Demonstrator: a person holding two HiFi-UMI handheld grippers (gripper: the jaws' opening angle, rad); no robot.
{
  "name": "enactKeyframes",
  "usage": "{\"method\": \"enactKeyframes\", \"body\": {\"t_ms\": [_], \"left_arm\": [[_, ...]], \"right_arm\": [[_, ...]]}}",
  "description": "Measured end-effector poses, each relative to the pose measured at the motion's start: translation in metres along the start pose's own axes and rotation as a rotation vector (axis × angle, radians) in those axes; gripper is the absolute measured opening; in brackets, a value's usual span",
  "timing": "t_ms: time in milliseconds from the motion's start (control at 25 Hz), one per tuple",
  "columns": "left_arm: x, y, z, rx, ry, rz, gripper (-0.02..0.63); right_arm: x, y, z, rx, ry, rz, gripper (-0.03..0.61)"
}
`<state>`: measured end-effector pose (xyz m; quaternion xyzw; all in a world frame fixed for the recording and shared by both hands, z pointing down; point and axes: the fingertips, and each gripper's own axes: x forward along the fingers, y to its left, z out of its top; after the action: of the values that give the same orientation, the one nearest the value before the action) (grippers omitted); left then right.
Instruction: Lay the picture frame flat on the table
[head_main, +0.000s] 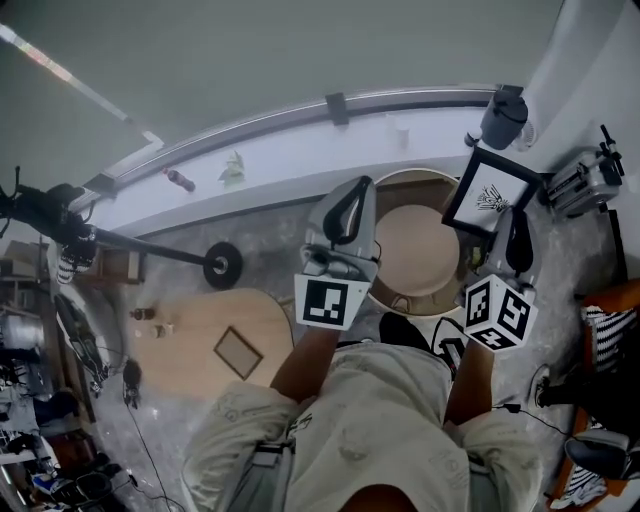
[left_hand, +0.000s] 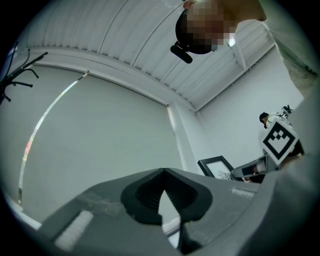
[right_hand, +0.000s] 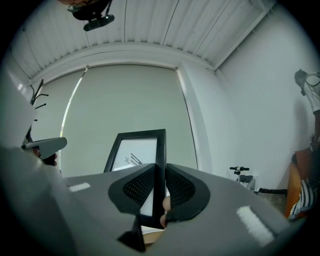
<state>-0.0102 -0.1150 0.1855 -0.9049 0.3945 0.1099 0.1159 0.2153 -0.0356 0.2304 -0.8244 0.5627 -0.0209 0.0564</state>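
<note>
Right gripper (right_hand: 160, 175) grips the picture frame (right_hand: 134, 150)
Its edge sits pinched between those jaws; left gripper (left_hand: 163, 172) jaws meet, nothing between.

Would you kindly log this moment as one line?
left gripper: shut, empty | right gripper: shut on picture frame edge | picture frame: held up, not yet flat

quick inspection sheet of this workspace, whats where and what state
surface: round wooden table in front of the person
job's things: picture frame upright, not yet laid flat
clutter: grey container beyond the table; second wooden tabletop with small items, to the left
grippers: right hand-held gripper shut on the frame's edge; left hand-held gripper shut, empty
cables: thin cable on the floor, lower left
surroundings: white walls, large window blind
</note>
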Motion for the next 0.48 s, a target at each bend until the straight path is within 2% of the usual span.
{"method": "enactKeyframes", "body": {"t_ms": [480], "left_arm": [[0.072, -0.011, -0.021, 0.033, 0.022, 0.029, 0.003]], "right_arm": [[0.072, -0.037, -0.011, 0.04, 0.029, 0.027, 0.071]]}}
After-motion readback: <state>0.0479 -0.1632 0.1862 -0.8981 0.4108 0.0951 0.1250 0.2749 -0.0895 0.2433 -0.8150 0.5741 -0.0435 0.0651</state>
